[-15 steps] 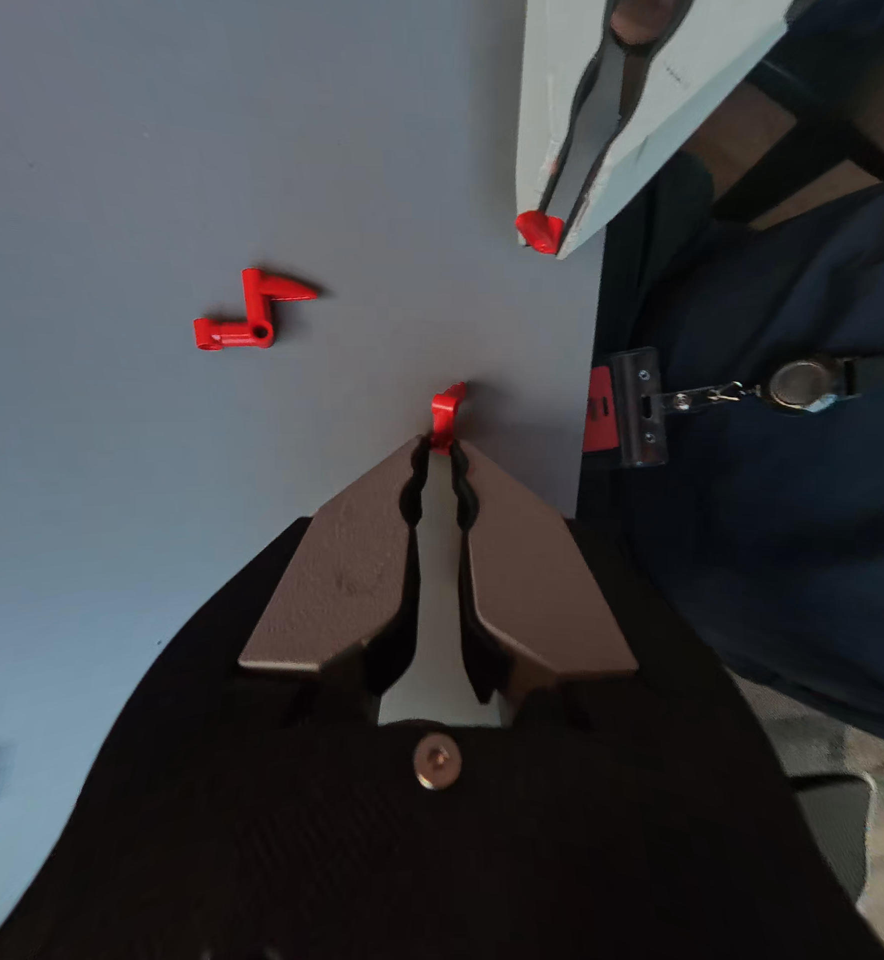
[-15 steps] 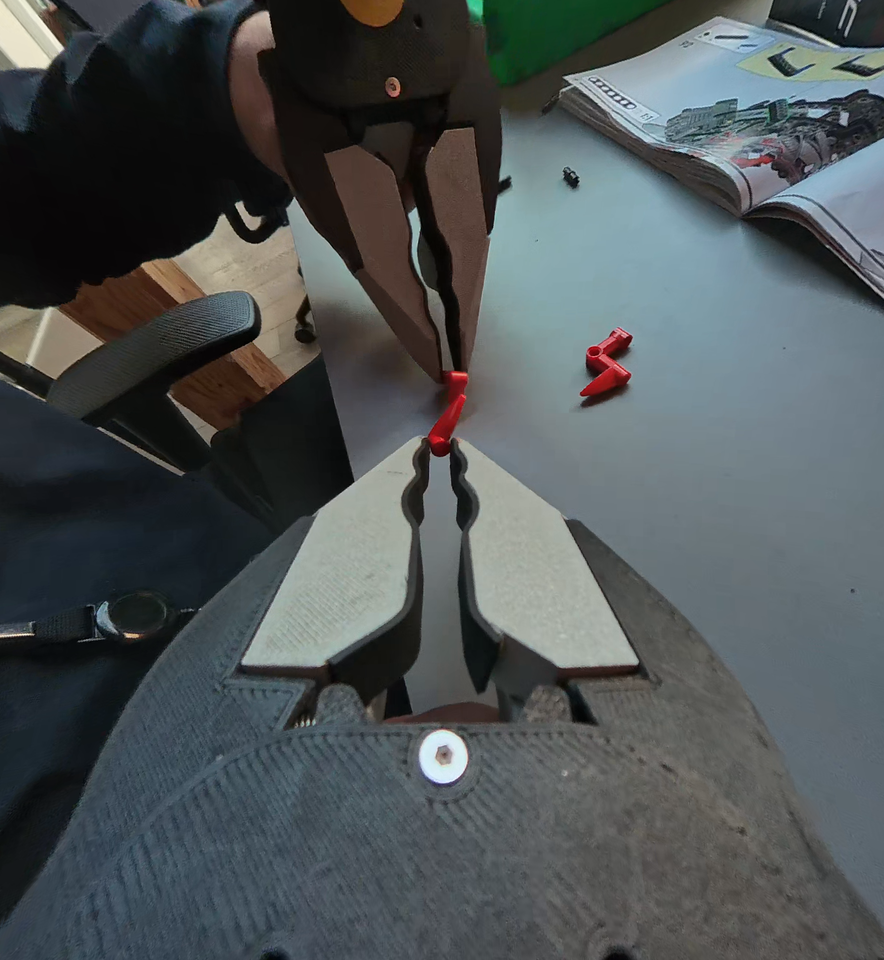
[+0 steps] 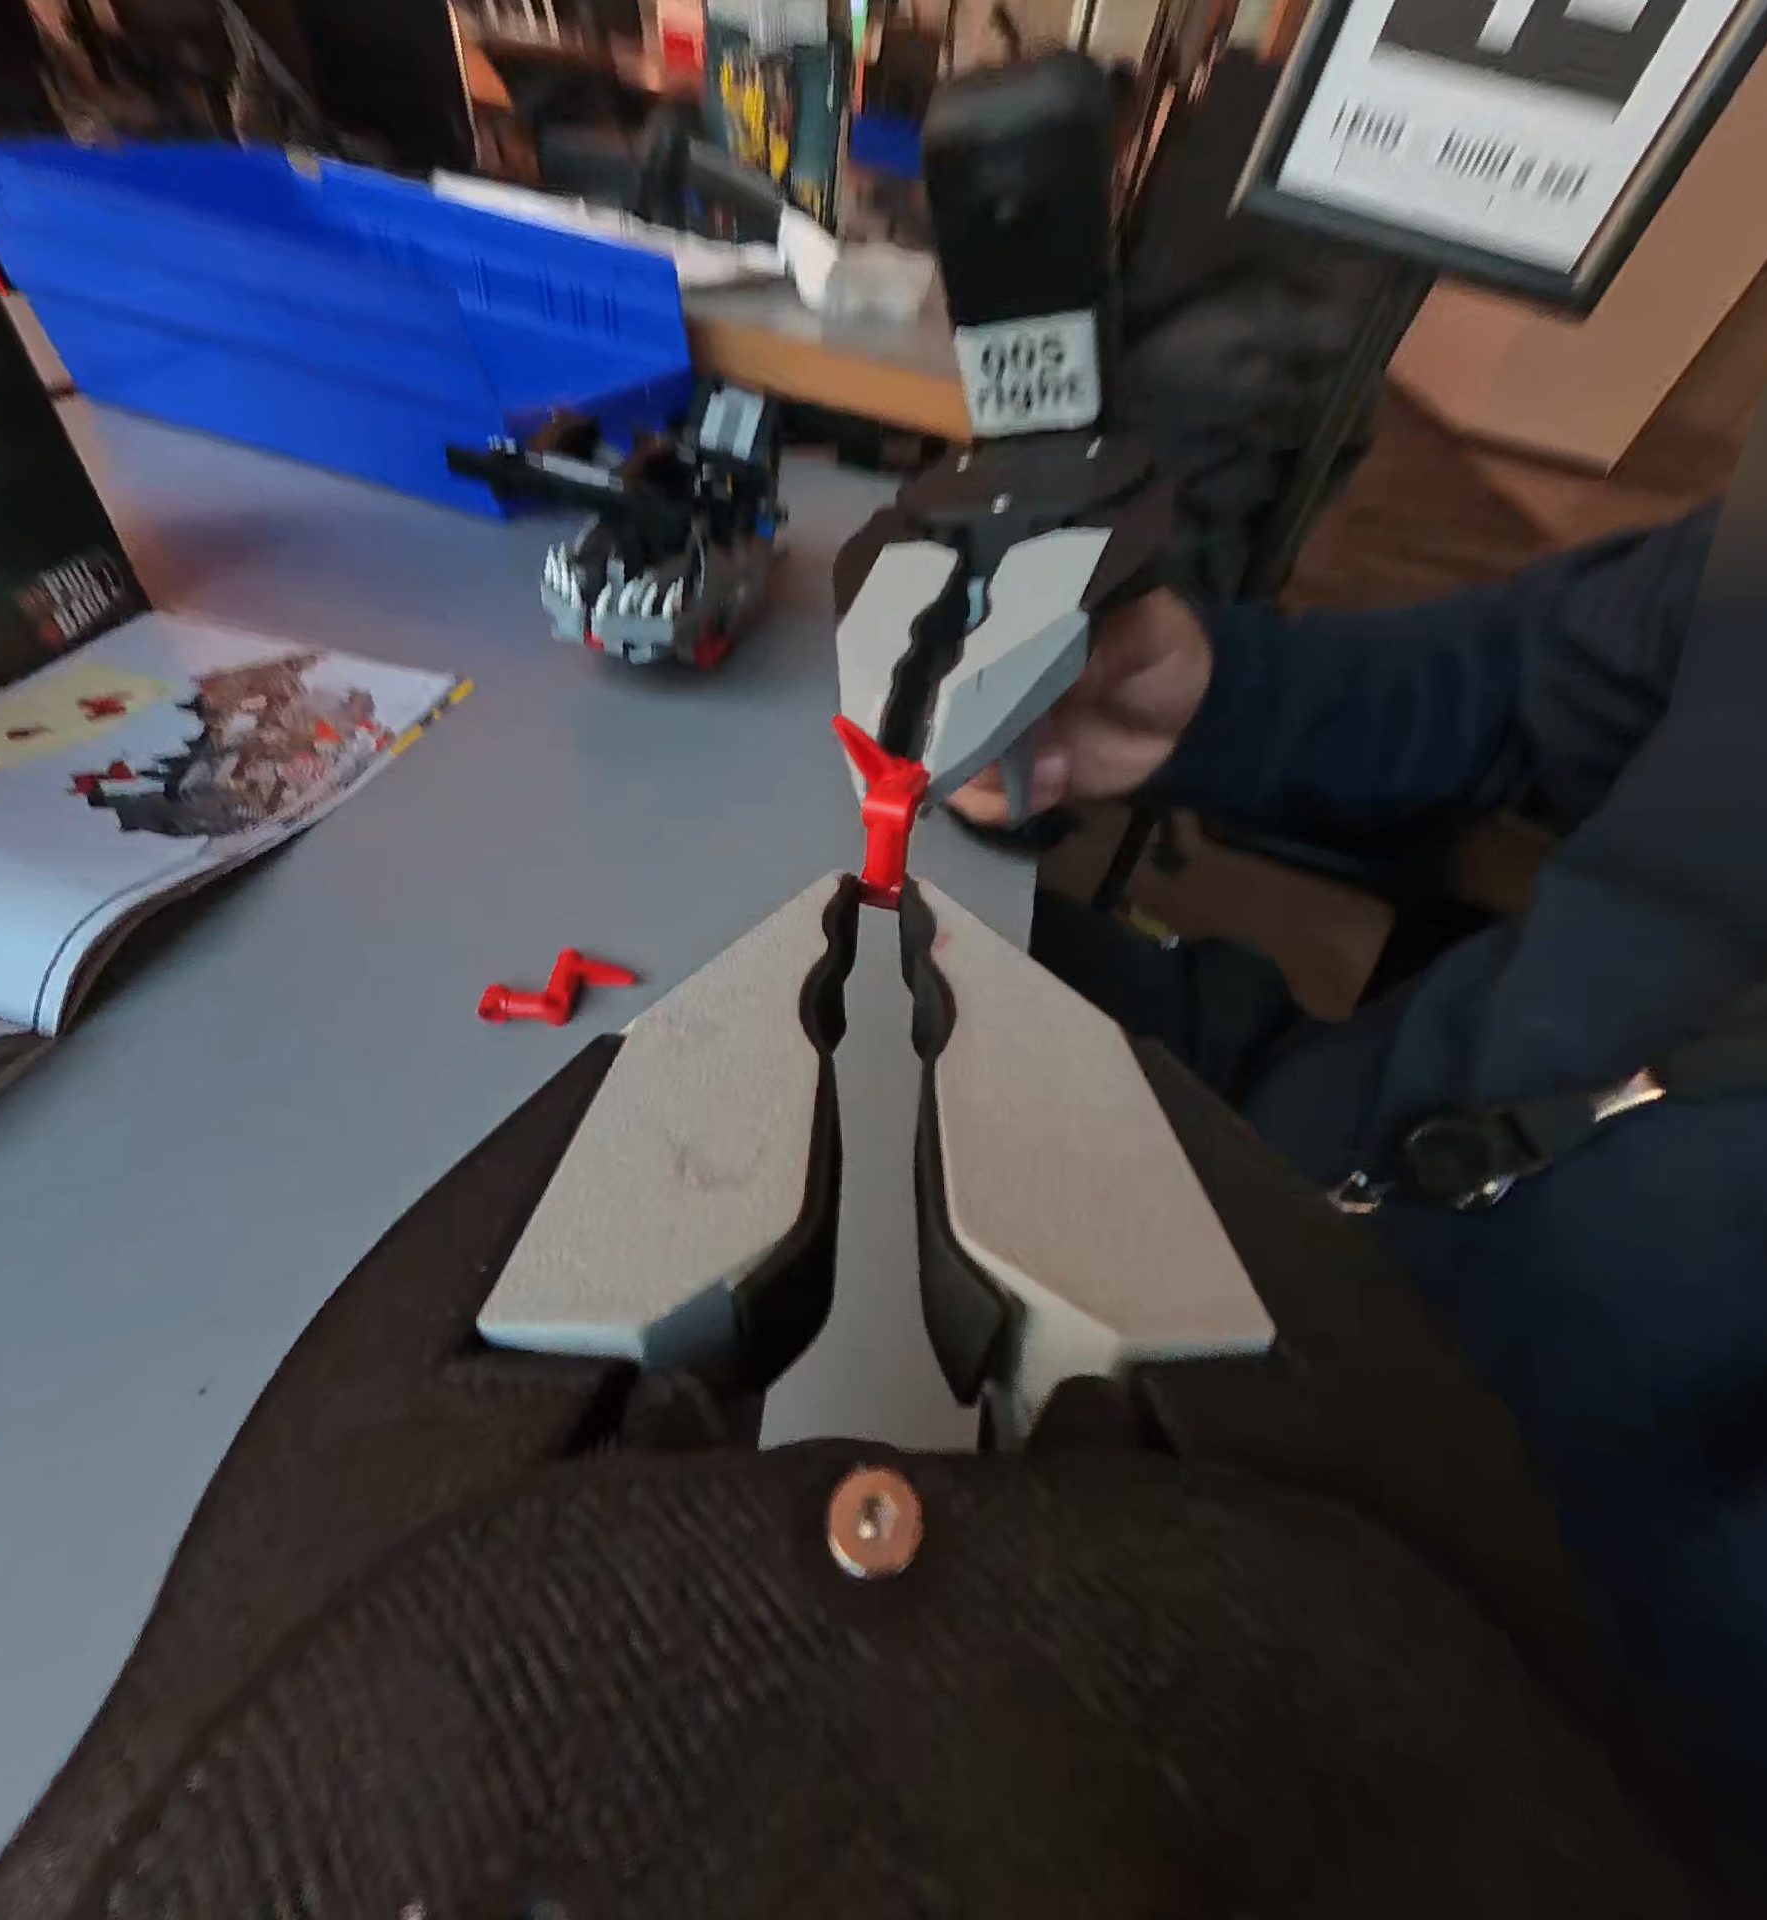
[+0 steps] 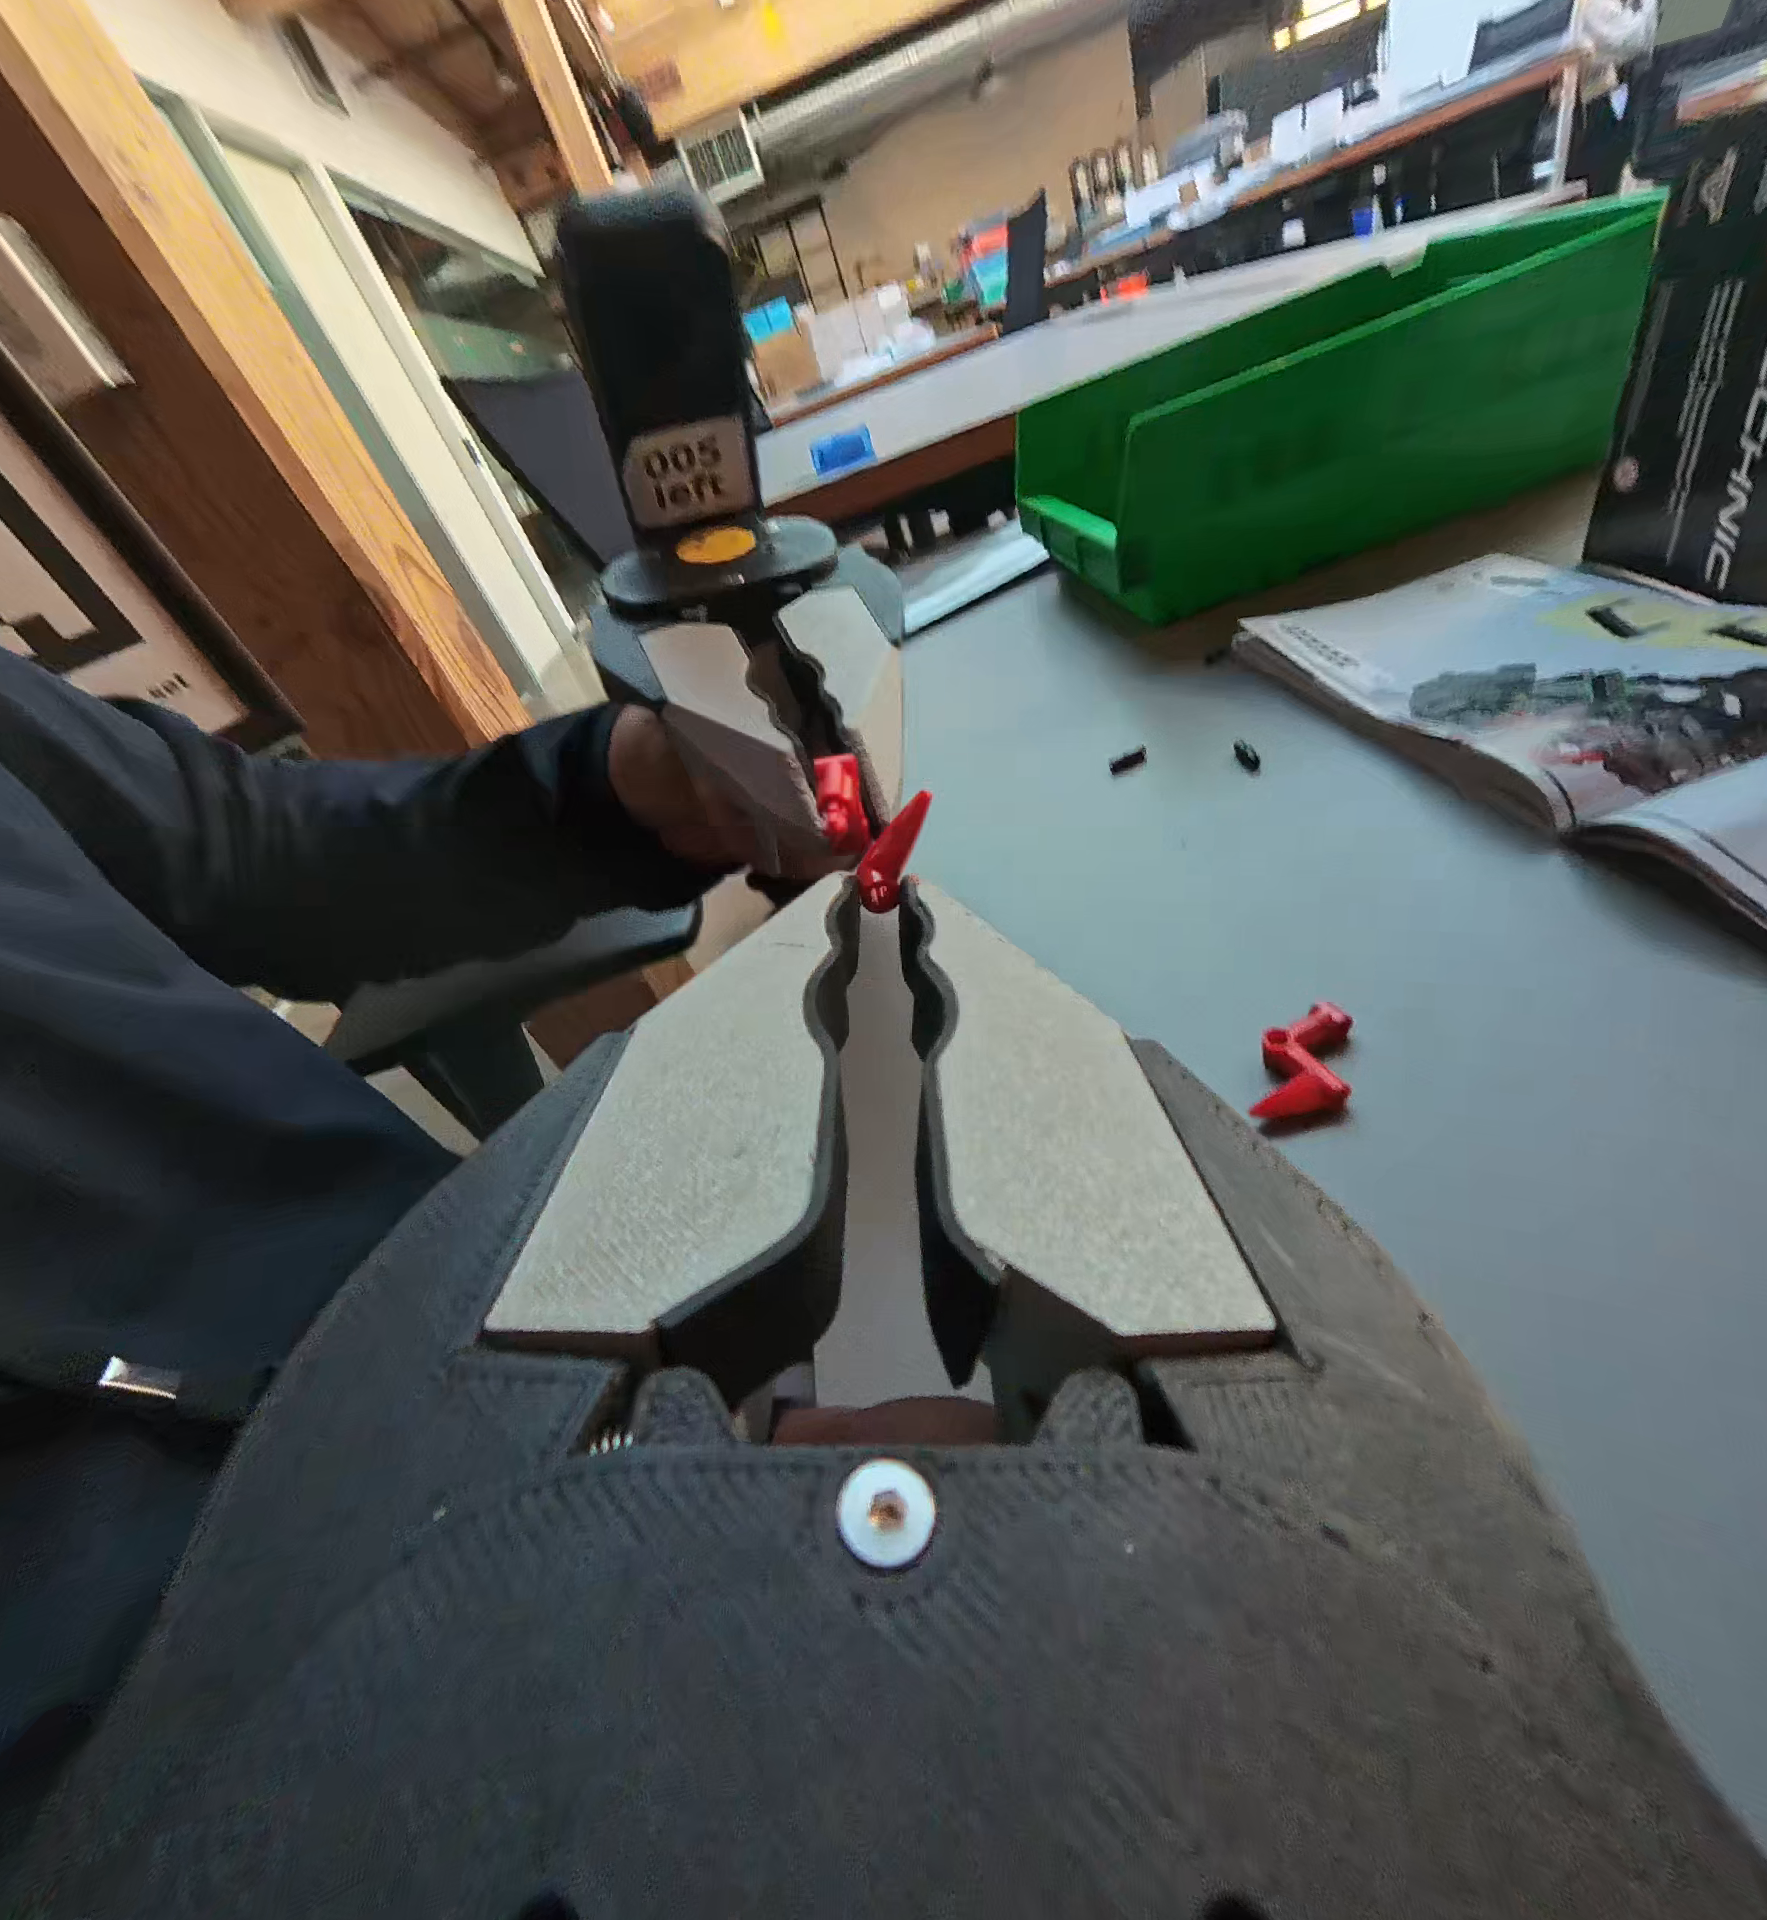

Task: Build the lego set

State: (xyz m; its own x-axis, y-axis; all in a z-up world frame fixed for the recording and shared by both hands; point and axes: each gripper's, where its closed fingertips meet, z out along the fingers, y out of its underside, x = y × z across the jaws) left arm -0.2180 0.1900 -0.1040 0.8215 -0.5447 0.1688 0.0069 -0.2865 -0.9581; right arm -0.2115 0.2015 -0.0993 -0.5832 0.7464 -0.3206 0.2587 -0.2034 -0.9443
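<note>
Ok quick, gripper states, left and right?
Left gripper: closed on the red connector piece.
Right gripper: closed on the red pointed piece.

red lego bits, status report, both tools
Left tool shut on red connector; right tool shut on red spike. Pieces meeting in mid-air above the table. Finished red pair lies clear; nothing in the way.
</note>
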